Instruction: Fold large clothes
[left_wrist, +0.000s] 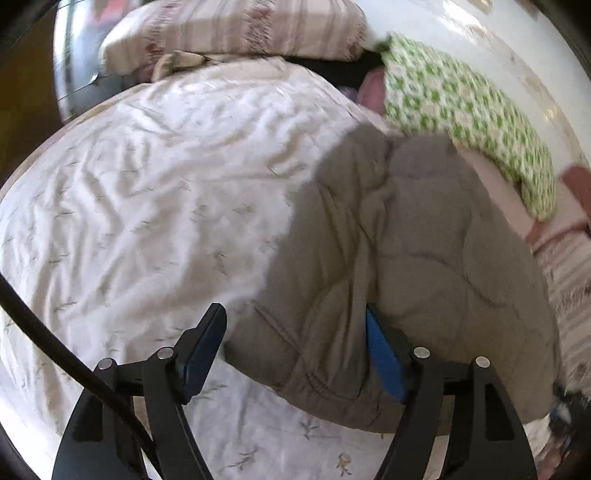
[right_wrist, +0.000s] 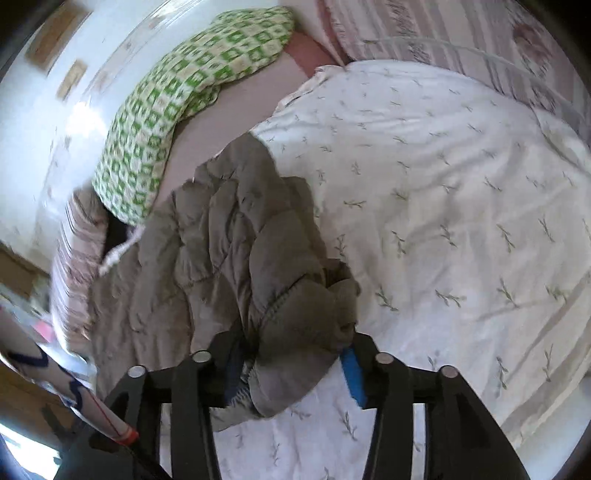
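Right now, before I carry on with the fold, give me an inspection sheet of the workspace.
Surface: white leaf-print duvet on a bed, wrinkled.
Job's things: grey-brown quilted jacket, bunched up on the duvet.
Clutter: green checked cloth beyond the jacket; striped pillow at the far end.
Tongs: left tongs open, jacket edge between the pads; right tongs open around a jacket fold.
Cables: black cable beside the left tongs.
Surroundings: pale wall along the bed.

White duvet with small sprig print (left_wrist: 147, 206) spread over bed, green-and-cream checked blanket (right_wrist: 177, 107) bunched near the white wall (right_wrist: 33, 122), striped pink pillow (left_wrist: 236, 29) at the duvet's far edge
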